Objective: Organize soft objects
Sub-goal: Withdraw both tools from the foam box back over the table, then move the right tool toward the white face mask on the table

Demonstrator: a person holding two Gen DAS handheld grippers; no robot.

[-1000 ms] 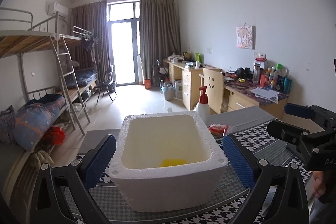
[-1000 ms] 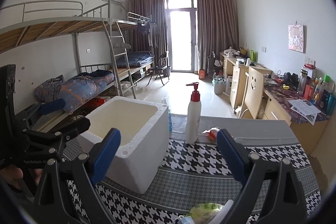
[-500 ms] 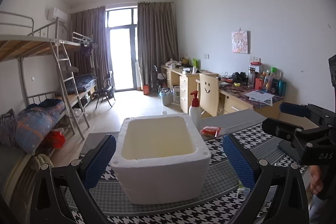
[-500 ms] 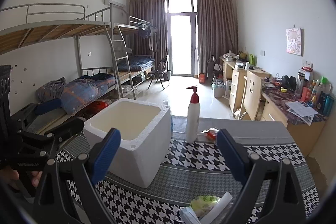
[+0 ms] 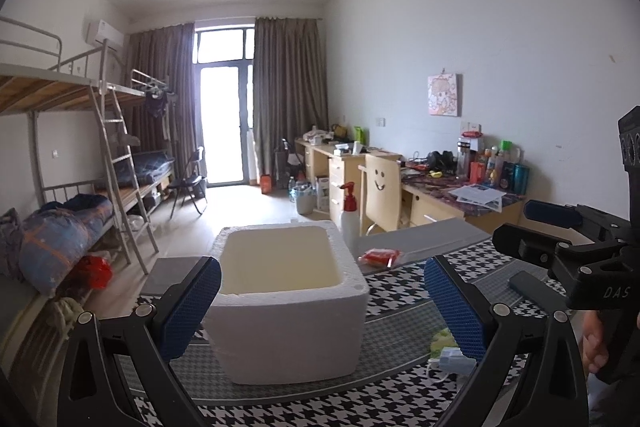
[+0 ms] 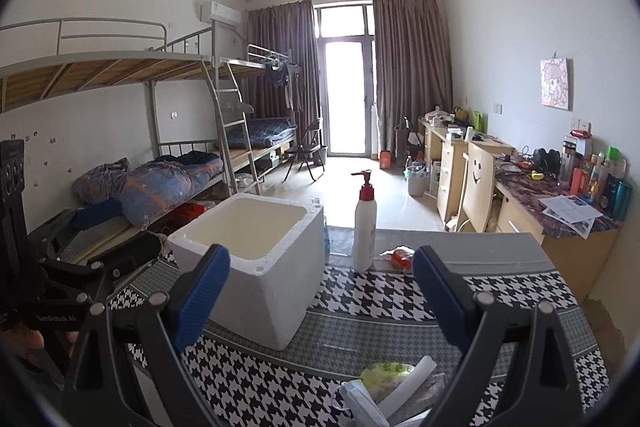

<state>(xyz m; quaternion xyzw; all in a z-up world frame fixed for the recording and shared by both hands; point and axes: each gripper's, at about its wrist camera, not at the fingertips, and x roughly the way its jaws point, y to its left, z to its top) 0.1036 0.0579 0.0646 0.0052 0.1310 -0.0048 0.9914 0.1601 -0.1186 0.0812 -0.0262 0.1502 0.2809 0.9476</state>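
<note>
A white foam box (image 5: 288, 303) stands open-topped on the houndstooth tablecloth (image 6: 400, 331); it also shows in the right wrist view (image 6: 256, 267). My left gripper (image 5: 320, 307) is open and empty, level with the box's near side. My right gripper (image 6: 320, 299) is open and empty, to the right of the box. A pile of soft items lies at the near edge: a yellow-green packet (image 6: 386, 373), a face mask (image 6: 358, 403) and a white roll (image 6: 408, 383). The packet (image 5: 442, 341) and mask (image 5: 450, 365) also show in the left wrist view.
A white pump bottle with a red top (image 6: 364, 227) stands behind the box. A red wrapped packet (image 6: 400, 257) lies on the grey strip beside it. A dark flat object (image 5: 528, 285) lies at the right. Bunk beds (image 6: 180, 163) are left, desks (image 6: 540, 203) right.
Both grippers have pulled back and lowered from the box. The box's inside floor and the yellow item in it are no longer visible. The pile of soft items has come into view.
</note>
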